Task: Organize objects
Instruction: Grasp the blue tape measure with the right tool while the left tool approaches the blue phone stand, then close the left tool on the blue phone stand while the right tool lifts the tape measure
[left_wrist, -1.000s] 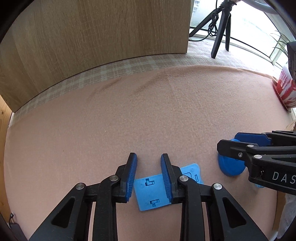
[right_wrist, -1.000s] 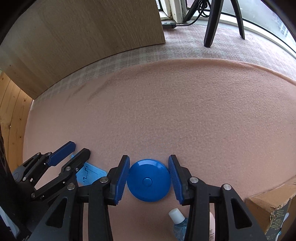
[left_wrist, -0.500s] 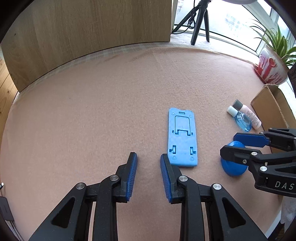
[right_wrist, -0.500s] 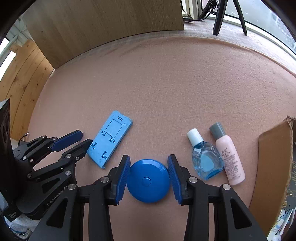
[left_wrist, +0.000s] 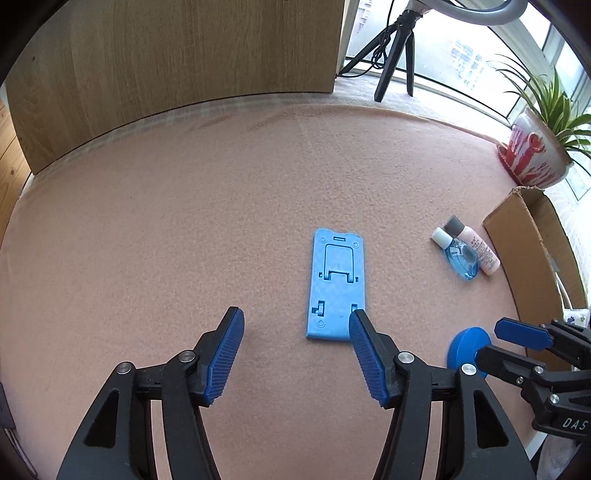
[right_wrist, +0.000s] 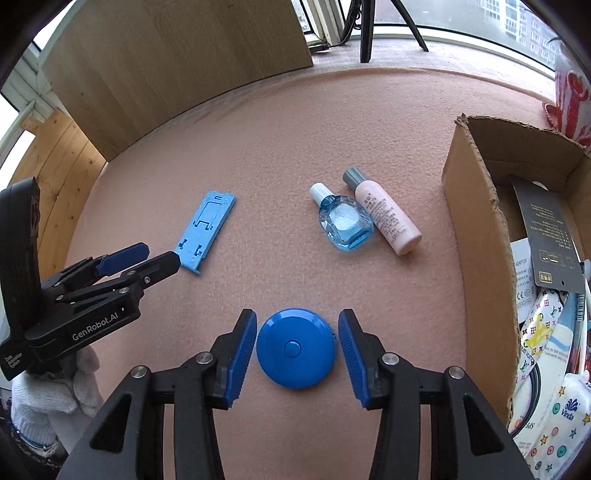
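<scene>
Right wrist view: a round blue tape measure (right_wrist: 296, 349) is seen at lower centre of the frame, lying flat on the pink tabletop (right_wrist: 295, 147) between the spread fingers of the right hand-held gripper (right_wrist: 297, 354); narrow gaps are visible on both sides, so it is not pinched. Above it, right of centre, a small blue bottle (right_wrist: 343, 220) and a pink bottle (right_wrist: 384, 214) are laid side by side, touching. A light blue phone stand (right_wrist: 207, 228) is found flat at left of centre, just beyond the tip of the left hand-held gripper (right_wrist: 147, 258). An open cardboard box (right_wrist: 476, 206) holding packets is placed along the right edge.

Left wrist view: the left hand-held gripper (left_wrist: 295, 354) is shown spread wide and empty, with the phone stand (left_wrist: 337, 284) just beyond its right finger. The tape measure (left_wrist: 468, 347) is partly hidden at lower right, and a potted plant (left_wrist: 535, 151) is seen at upper right.
</scene>
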